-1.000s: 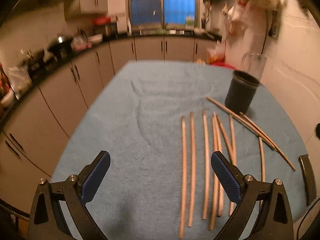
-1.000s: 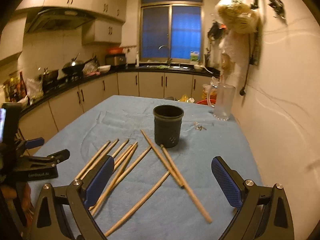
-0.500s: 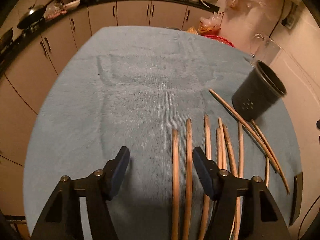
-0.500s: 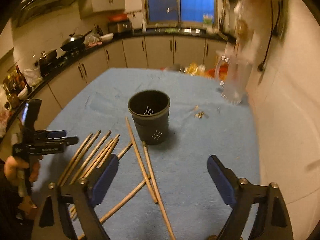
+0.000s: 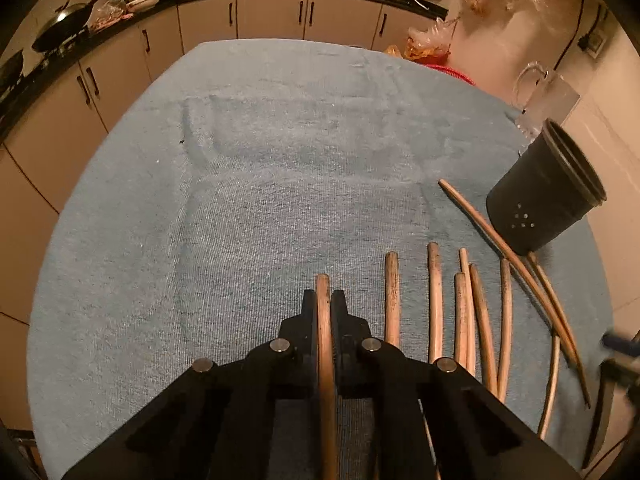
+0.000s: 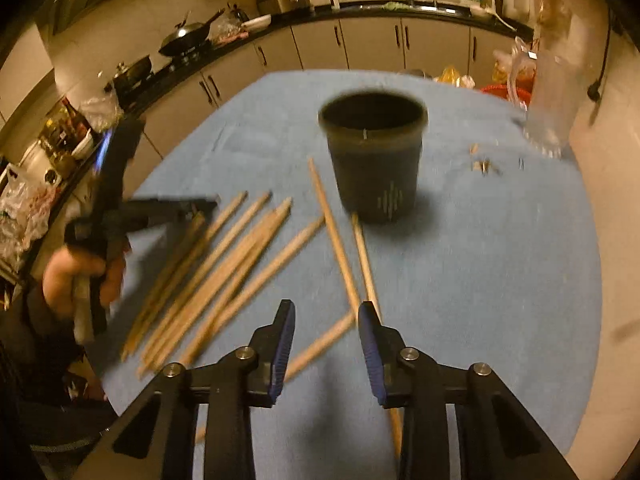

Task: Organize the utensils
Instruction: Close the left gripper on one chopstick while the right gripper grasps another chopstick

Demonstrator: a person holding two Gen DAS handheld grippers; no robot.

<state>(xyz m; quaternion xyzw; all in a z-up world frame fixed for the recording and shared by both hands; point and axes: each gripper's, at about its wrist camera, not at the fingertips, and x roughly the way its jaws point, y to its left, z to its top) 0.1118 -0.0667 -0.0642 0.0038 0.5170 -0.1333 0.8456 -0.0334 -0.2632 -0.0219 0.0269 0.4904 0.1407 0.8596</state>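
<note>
Several wooden chopsticks [image 5: 436,304] lie side by side on a blue cloth-covered table [image 5: 260,184]. My left gripper [image 5: 323,300] is shut on the leftmost chopstick [image 5: 323,320], low at the cloth. A black holder cup [image 5: 544,196] stands at the right; it also shows in the right wrist view [image 6: 376,160]. My right gripper [image 6: 326,316] is open, with a narrowed gap, above two crossed chopsticks [image 6: 344,256] in front of the cup. The left gripper and the hand holding it show at the left of the right wrist view [image 6: 160,210].
A clear glass jug [image 6: 548,92] stands behind the cup near the right wall. Small bits [image 6: 484,166] lie on the cloth beside it. Kitchen cabinets [image 5: 280,16] and a counter with pans surround the table on the far and left sides.
My left gripper came down and shut on the leftmost chopstick. My right gripper moved forward and down toward the crossed chopsticks, and its jaws narrowed.
</note>
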